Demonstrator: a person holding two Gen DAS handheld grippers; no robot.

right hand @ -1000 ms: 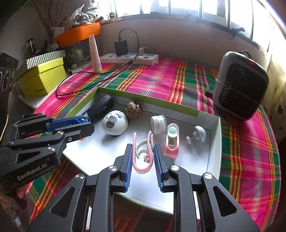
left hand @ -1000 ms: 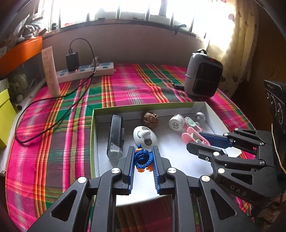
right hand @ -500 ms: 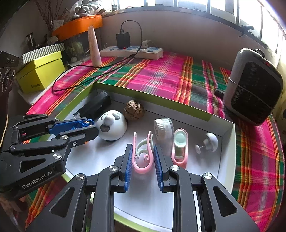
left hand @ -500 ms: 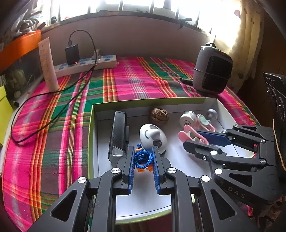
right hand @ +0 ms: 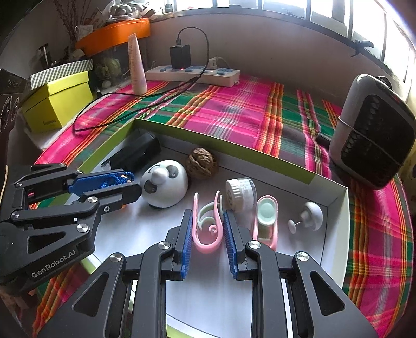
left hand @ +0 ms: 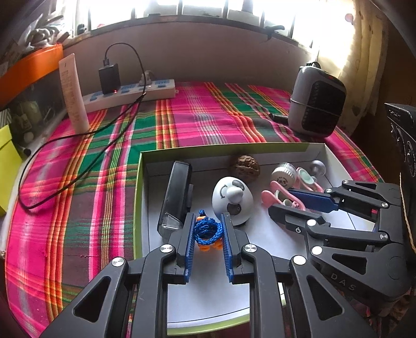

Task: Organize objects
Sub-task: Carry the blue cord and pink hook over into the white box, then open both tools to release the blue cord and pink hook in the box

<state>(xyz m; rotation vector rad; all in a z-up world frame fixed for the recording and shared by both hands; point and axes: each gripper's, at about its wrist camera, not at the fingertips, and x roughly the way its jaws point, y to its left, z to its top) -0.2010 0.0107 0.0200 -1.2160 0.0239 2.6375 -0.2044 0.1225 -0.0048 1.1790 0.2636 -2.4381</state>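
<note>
- A pink, green and orange plaid cloth (right hand: 234, 114) covers the worktop below a bright window (left hand: 234, 10).
- A shallow white, green-rimmed cardboard box (right hand: 335, 234) lies on it.
- Over the box, the left gripper (left hand: 208, 228) is clamped on a blue cord bundle (left hand: 206, 230); the right gripper (right hand: 208, 228) is clamped on a pink plastic clip (right hand: 208, 234).

Plaid tablecloth (left hand: 208, 117) — tray (left hand: 260, 149), power strip (left hand: 130, 95), heater (left hand: 317, 101).

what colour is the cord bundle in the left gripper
Blue cord, with an orange piece beneath; clearest in the left wrist view.
</note>
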